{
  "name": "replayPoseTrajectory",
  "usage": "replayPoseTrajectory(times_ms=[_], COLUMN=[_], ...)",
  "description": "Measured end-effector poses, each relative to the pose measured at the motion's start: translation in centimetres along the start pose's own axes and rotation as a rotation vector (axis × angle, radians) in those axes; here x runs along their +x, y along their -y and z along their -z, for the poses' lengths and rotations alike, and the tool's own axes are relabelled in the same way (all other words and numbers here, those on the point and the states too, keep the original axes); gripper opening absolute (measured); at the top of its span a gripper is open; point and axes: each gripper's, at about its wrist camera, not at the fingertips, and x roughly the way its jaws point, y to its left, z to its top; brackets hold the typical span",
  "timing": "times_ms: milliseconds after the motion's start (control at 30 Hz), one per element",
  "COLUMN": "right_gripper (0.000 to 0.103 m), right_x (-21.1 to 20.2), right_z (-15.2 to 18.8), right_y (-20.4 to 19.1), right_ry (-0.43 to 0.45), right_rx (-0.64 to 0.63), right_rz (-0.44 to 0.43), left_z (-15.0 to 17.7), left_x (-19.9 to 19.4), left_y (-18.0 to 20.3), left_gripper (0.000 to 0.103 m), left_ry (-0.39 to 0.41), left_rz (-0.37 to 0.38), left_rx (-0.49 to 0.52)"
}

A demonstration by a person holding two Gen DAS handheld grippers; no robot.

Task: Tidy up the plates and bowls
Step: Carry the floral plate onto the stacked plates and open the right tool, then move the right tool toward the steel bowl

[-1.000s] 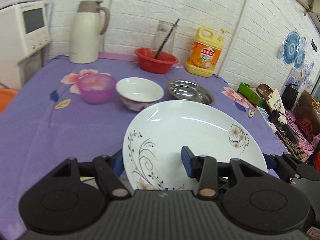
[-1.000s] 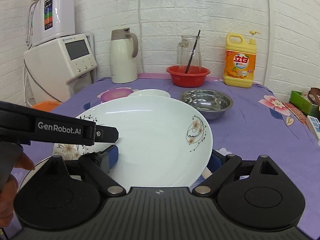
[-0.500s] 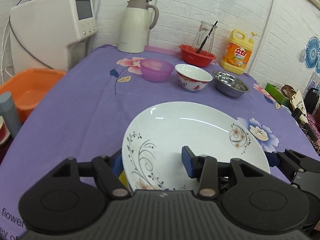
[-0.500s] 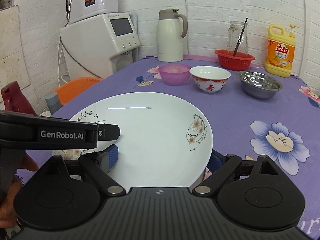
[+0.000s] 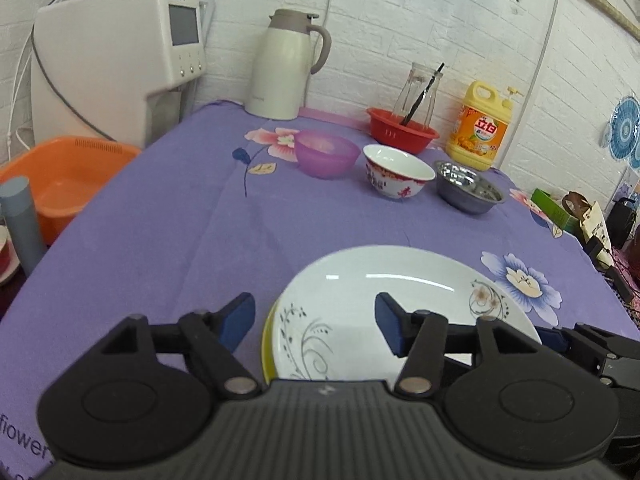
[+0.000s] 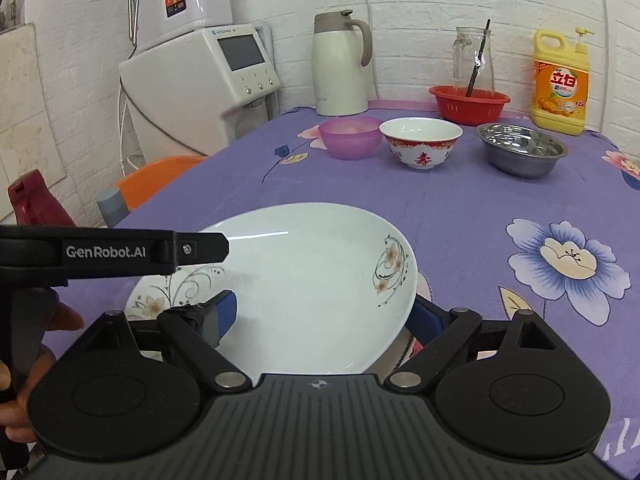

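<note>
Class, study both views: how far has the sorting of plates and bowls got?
Done: the white plate appears to lie on a yellow plate, whose edge shows beneath it. In hand: the left gripper is open at the rim; the right gripper straddles the rim, grip unclear. Left: the purple bowl, china bowl and steel bowl stand apart in a row, unstacked.

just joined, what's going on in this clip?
A person with two handheld grippers is stacking dishes. The white floral plate sits on a yellow plate at the near table edge. The left gripper is open; the right gripper brackets the plate rim. Purple bowl, porcelain bowl and steel bowl wait behind.
</note>
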Motion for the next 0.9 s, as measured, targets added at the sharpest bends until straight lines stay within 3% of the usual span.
replayPoseTrajectory(times_ms=[267, 467, 733, 900], right_gripper=[0.103, 0.103, 0.103, 0.103], right_x=[1.1, -0.4, -0.9, -1.6], right_z=[0.4, -0.3, -0.3, -0.3], right_y=[0.2, 2.5, 6.2, 9.7], right_ry=[-0.063, 0.018, 0.028, 0.047], right_rx=[-0.037, 0.042, 0.146, 0.222], right_rz=[0.009, 0.025, 0.054, 0.121], left_z=[-1.3, -1.5, -2.5, -2.8], left_x=[0.1, 0.3, 1.5, 2.6], left_y=[1.3, 2.4, 4.8, 6.6], left_gripper=[0.067, 0.069, 0.074, 0.074], left_ry=[0.016, 0.013, -0.023, -0.054], left_rz=[0.018, 0.038, 0.079, 0.102], left_rx=[0.005, 0.013, 0.015, 0.018])
